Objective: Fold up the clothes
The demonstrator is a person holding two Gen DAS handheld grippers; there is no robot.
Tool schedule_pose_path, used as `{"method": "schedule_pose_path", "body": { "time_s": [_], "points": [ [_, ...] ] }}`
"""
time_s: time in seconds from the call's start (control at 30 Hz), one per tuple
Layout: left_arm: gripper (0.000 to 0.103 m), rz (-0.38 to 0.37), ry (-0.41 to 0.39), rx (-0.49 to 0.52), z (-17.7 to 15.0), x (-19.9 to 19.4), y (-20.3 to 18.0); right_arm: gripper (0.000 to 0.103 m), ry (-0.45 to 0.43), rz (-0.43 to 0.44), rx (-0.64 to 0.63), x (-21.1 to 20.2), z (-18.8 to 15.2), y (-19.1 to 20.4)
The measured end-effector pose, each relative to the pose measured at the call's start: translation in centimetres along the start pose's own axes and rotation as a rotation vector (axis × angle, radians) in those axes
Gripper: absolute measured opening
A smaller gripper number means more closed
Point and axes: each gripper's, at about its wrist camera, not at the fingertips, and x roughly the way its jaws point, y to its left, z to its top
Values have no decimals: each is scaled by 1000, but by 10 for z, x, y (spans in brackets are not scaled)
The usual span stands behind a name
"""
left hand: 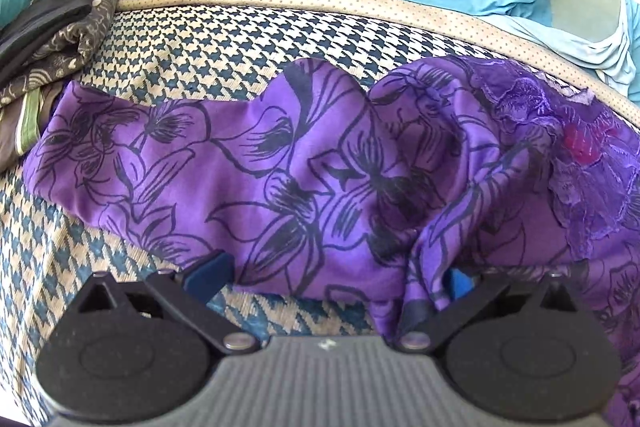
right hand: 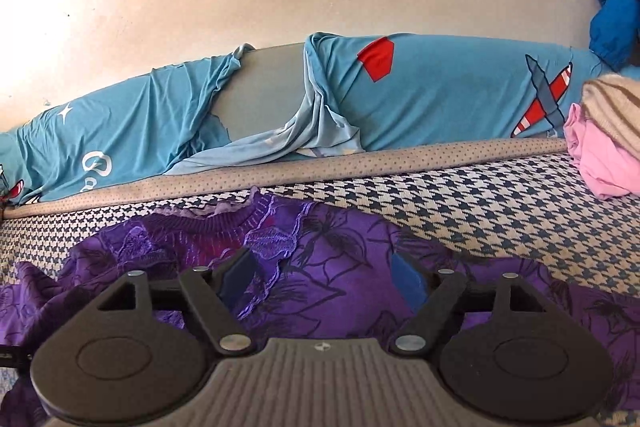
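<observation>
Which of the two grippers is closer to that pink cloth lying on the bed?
Right. The pink cloth lies ahead and to the right of the right gripper, which is over the purple garment. The left gripper view does not show it at all.

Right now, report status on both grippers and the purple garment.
Left gripper open, at purple floral garment's near edge. Right gripper open over its lace collar. Garment rumpled, unfolded on houndstooth mat. Nothing in the way.

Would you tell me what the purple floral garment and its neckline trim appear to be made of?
The purple floral garment looks like thin, smooth, slightly shiny woven or knit fabric: it drapes in soft folds. The neckline trim appears to be embroidered lace, with raised stitching and scalloped edges.
</observation>
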Motion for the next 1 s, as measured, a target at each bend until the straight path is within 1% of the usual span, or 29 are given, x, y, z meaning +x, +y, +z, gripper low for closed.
{"method": "schedule_pose_path", "body": {
  "time_s": [0.13,0.2,0.27,0.37,0.43,0.6,0.8,1.0],
  "points": [
    [103,-26,2,-14,-3,-1,7,79,29,-3,32,-16,-6,1],
    [103,-36,0,-17,-4,-2,10,81,28,4,44,-24,-11,0],
    [103,-43,-7,-3,-6,-2,11,82,36,-4,58,-29,-16,0],
    [103,-52,-17,14,-10,-4,13,82,61,-29,81,-35,-24,-1],
    [103,-60,-21,18,-12,-5,15,82,73,-31,108,-39,-29,-4],
    [103,-84,-12,-3,-18,-9,22,82,91,-36,159,-48,-41,-7],
    [103,-82,-21,15,-27,-15,26,83,125,-39,174,-52,-52,-5],
    [103,-90,-18,3,-33,-21,31,83,166,-34,188,-51,-60,-6]
  ]
}}
